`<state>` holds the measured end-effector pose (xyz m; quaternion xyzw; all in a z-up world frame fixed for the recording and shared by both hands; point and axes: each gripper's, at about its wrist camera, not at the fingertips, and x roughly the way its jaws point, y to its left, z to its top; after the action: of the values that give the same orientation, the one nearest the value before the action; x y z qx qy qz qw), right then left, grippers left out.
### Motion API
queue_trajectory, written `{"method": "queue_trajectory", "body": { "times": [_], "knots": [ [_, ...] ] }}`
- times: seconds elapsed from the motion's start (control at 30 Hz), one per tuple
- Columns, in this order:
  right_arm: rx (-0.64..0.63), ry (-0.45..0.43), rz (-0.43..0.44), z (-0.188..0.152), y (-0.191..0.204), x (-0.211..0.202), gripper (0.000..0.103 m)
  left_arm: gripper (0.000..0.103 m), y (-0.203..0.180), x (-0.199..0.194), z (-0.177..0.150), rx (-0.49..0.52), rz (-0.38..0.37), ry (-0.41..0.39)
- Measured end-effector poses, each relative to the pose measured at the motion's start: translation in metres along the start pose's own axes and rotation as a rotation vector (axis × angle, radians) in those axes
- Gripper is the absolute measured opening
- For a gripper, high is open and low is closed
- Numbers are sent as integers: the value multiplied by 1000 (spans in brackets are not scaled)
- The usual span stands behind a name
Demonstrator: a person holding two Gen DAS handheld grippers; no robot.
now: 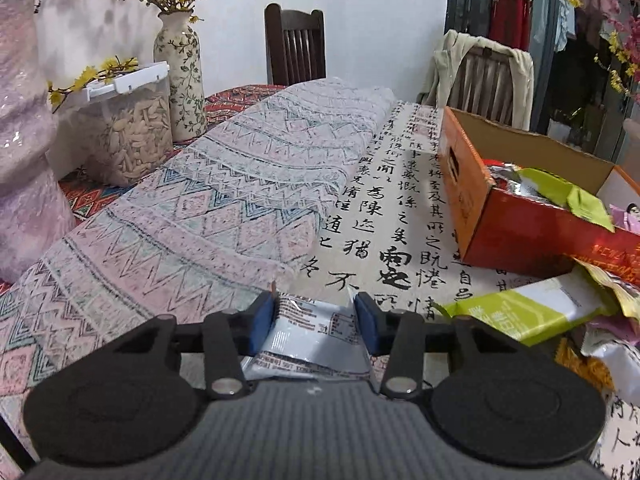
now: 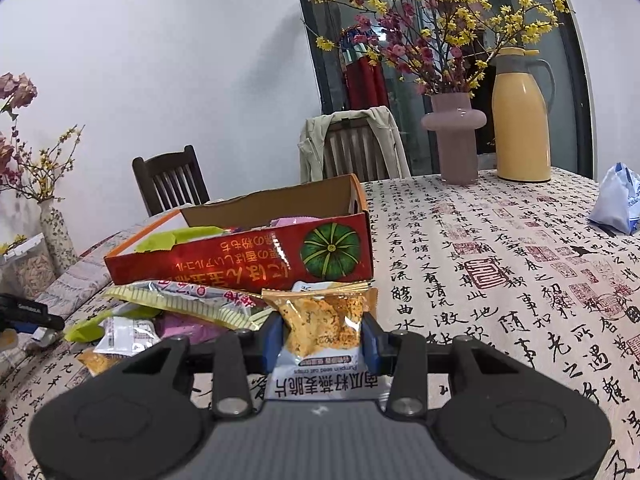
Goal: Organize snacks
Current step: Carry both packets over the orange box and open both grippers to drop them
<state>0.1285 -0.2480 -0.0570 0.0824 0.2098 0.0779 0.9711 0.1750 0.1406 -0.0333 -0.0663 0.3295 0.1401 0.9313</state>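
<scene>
In the left wrist view my left gripper (image 1: pixel 316 308) is shut on a silver-white snack packet (image 1: pixel 312 340), with the blue pads pressing its two side edges just above the calligraphy tablecloth. An open red-orange cardboard box (image 1: pixel 516 232) with packets inside stands to the right. A green-and-white packet (image 1: pixel 532 312) lies in front of it. In the right wrist view my right gripper (image 2: pixel 322 328) is shut on a clear-fronted pumpkin seed oat crisp packet (image 2: pixel 324 376), held upright before the box (image 2: pixel 256 256). A loose pile of snack packets (image 2: pixel 180 308) lies to the left of it.
A folded patterned cloth (image 1: pixel 200 200) covers the table's left side, with a clear jar of seeds (image 1: pixel 124 136), a floral vase (image 1: pixel 180 80) and a big pink vase (image 1: pixel 24 140) behind it. A yellow thermos (image 2: pixel 520 116), a pink vase (image 2: pixel 456 136) and a blue-white bag (image 2: pixel 616 204) stand at far right.
</scene>
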Motion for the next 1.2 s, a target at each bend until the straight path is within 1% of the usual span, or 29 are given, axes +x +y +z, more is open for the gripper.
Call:
{"method": "queue_trajectory", "body": {
  "times": [0.13, 0.3, 0.43, 0.63, 0.8, 0.93, 1.2],
  "knots": [
    [-6, -5, -1, 2, 2, -2, 40, 45, 0, -13, 2, -6, -24, -39],
    [-23, -27, -1, 8, 6, -4, 40, 46, -13, -38, 15, 10, -77, -126],
    [-40, -59, 0, 20, 11, -2, 40, 46, -35, -52, 29, 26, -134, -184],
    [-72, -122, 6, 48, 23, 8, 40, 46, -76, -62, 51, 63, -206, -244],
    [-89, -169, 13, 73, 31, 21, 40, 46, -106, -61, 65, 88, -244, -266],
    [-103, -187, 20, 92, 36, 37, 40, 46, -127, -56, 75, 98, -268, -275],
    [-109, -204, 26, 121, 43, 75, 40, 46, -160, -32, 98, 103, -259, -291]
  ]
}}
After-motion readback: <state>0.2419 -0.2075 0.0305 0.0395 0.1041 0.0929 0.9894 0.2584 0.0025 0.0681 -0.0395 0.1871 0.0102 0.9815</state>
